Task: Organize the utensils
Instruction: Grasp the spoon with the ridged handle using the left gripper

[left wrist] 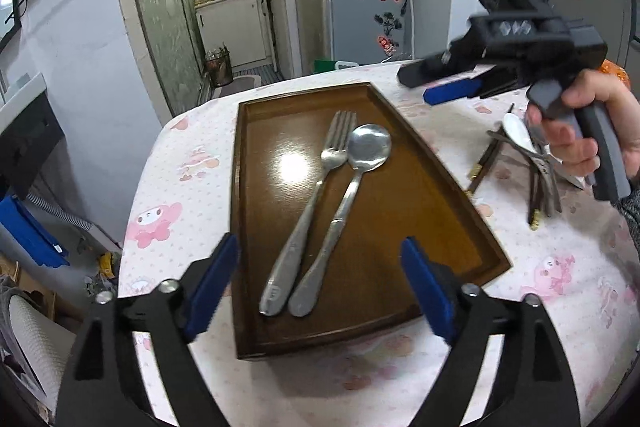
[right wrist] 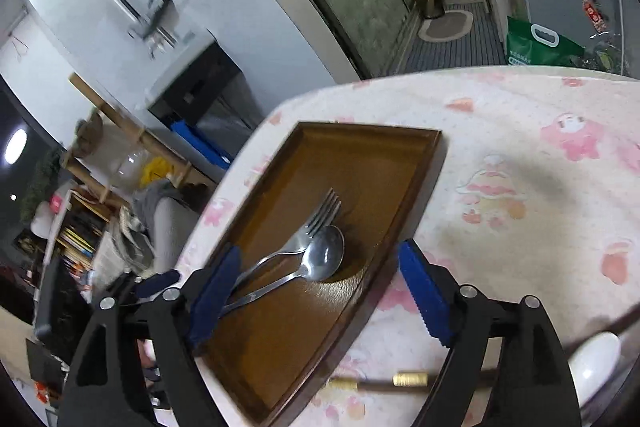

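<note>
Utensils are split between two places: a stainless steel fork (left wrist: pixel 320 195) and a round-bowled steel spoon (left wrist: pixel 352 183) lie side by side, touching, in the shallow brown wooden tray (left wrist: pixel 256 155) on the pink cartoon-print worktop (left wrist: pixel 176 187), while dark chopsticks with brass ends (left wrist: pixel 480 167) and a white ceramic spoon (left wrist: pixel 516 131) sit in a loose heap to the right of the tray. My left gripper (left wrist: pixel 320 275) hovers over the tray's near end with its jaws spread wide and nothing between them; my right gripper (right wrist: pixel 320 291) is likewise spread and empty, above the tray's right edge. Fork and spoon run lengthwise along the tray, heads toward the far end, handles toward me, leaning a little to the left at the near end. I judge the next step is fetching another piece from the heap. To do it well, I should pick one piece that lies free, close across its narrow width near the middle, and lay it parallel to the pair already placed, without nudging them.
</note>
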Motion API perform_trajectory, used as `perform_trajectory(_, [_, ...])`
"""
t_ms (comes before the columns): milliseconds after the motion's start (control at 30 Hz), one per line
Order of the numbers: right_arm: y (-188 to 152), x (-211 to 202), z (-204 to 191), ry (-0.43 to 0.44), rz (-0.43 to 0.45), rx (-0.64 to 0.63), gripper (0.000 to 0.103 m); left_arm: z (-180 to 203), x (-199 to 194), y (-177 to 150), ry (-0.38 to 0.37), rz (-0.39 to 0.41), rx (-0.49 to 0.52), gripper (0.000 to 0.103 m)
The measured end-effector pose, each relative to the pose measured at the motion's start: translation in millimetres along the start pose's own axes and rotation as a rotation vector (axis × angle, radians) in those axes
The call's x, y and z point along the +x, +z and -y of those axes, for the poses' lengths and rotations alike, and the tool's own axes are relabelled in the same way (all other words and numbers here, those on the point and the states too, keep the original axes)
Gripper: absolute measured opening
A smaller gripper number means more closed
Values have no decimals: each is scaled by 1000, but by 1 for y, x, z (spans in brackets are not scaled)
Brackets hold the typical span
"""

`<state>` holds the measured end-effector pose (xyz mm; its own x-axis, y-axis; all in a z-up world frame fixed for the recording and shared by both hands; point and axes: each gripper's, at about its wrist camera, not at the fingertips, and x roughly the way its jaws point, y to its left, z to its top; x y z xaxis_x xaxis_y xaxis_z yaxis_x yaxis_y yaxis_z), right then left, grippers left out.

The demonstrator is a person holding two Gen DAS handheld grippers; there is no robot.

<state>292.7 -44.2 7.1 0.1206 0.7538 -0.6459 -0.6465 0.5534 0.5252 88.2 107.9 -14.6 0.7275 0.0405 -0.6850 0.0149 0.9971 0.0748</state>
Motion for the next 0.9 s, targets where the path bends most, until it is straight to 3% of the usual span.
perform_trajectory(167, [-14, -66, 17, -24, 70, -5, 85, 24, -14, 2, -65, 40, 18, 93])
perform_trajectory(333, [-44, -135, 58, -104, 131, 37, 87, 59, -22, 6, -154, 76, 61, 96])
perform_trajectory(500, [-78, -166, 93, -138, 141, 100, 88, 96, -14, 10, -225, 79, 82, 97])
perform_trajectory(700, [-108, -176, 117, -152, 125, 130, 87, 129, 7, 12, -257, 43, 113, 97])
perform_trajectory(733, [-109, -176, 119, -170, 130, 121, 74, 135, 10, 13, -267, 35, 116, 97])
perform_trajectory(833, [-110, -167, 129, -201, 106, 142, 51, 145, 16, 15, -276, 29, 124, 97])
perform_trajectory(900, [-111, -160, 137, -211, 90, 160, 49, 150, 17, 17, -286, 27, 126, 97])
